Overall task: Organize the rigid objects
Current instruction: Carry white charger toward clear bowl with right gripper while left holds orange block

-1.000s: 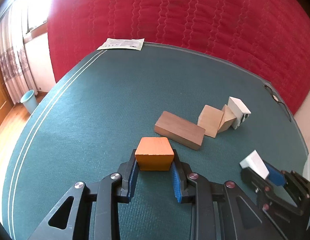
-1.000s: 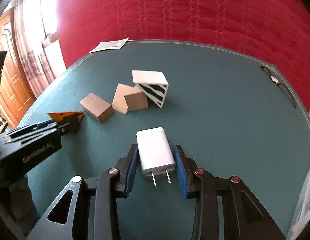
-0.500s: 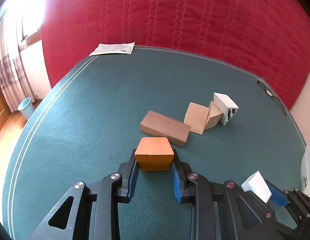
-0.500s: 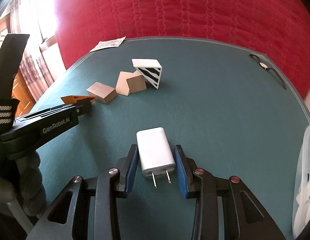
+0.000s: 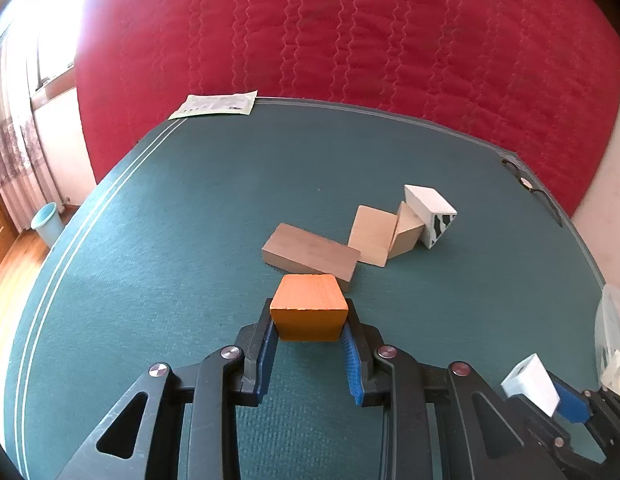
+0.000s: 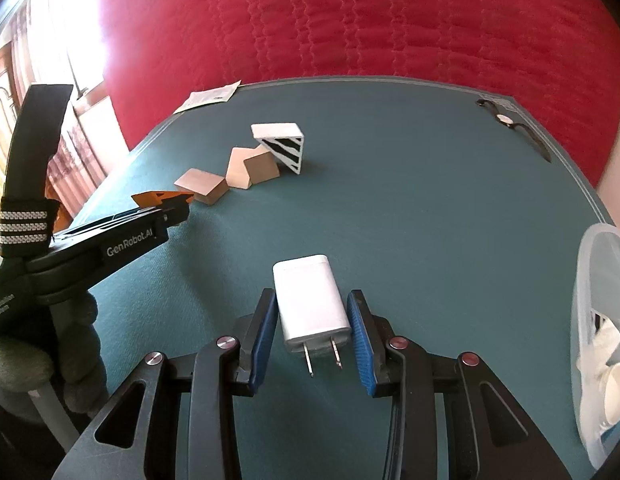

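Grippers tilt down over the green felt table [image 5: 190,208]: left gripper [image 5: 309,322] clamps a smooth orange block [image 5: 308,306], right gripper [image 6: 313,316] clamps a glossy white charger [image 6: 310,300], prongs toward the camera.

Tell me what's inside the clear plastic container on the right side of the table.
Through the clear plastic container, white objects show, one round; their identity is unclear. The frame edge cuts off the rest.

There were five blocks: one orange [image 5: 308,306], one dark brown [image 5: 310,254], two pale wooden [image 5: 370,234] [image 5: 408,232], and one white with black stripes [image 5: 430,210]. One white charger [image 6: 310,304], one paper sheet [image 5: 214,105], one clear tub [image 6: 598,320] and what looked like one wristwatch [image 6: 506,120] completed the count.
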The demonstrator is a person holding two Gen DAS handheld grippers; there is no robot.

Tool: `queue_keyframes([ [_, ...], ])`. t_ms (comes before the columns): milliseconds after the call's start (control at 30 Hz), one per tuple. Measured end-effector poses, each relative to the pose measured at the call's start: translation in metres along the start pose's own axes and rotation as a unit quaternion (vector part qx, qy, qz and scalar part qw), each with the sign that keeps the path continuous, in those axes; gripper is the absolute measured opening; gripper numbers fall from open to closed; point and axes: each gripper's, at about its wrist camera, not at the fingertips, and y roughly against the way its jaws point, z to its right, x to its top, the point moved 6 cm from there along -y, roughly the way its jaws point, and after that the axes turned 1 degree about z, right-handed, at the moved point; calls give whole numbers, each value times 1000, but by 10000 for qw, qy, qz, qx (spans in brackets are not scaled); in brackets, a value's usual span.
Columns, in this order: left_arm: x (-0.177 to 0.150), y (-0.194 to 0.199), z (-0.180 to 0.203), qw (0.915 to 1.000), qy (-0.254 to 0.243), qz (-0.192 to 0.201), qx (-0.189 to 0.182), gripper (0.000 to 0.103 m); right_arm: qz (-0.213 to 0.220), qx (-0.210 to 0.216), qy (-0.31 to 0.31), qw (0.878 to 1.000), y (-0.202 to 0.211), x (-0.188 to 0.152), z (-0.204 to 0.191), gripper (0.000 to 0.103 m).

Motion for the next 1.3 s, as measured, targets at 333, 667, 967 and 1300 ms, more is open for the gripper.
queue_keyframes([
  [333,0,9,11,9998,-96,88,-140,31,152,-137,-222,9995,21,-2,14,37],
  [667,0,21,23,9991,-202,190,-332,31,422,-373,-544,9969,52,-2,40,37],
  [967,-1,30,32,9983,-276,268,-449,31,663,-731,-846,9915,76,-1,73,37],
  [1300,-7,38,50,9969,-455,308,-571,31,948,-1260,-1273,9792,104,-1,123,37],
])
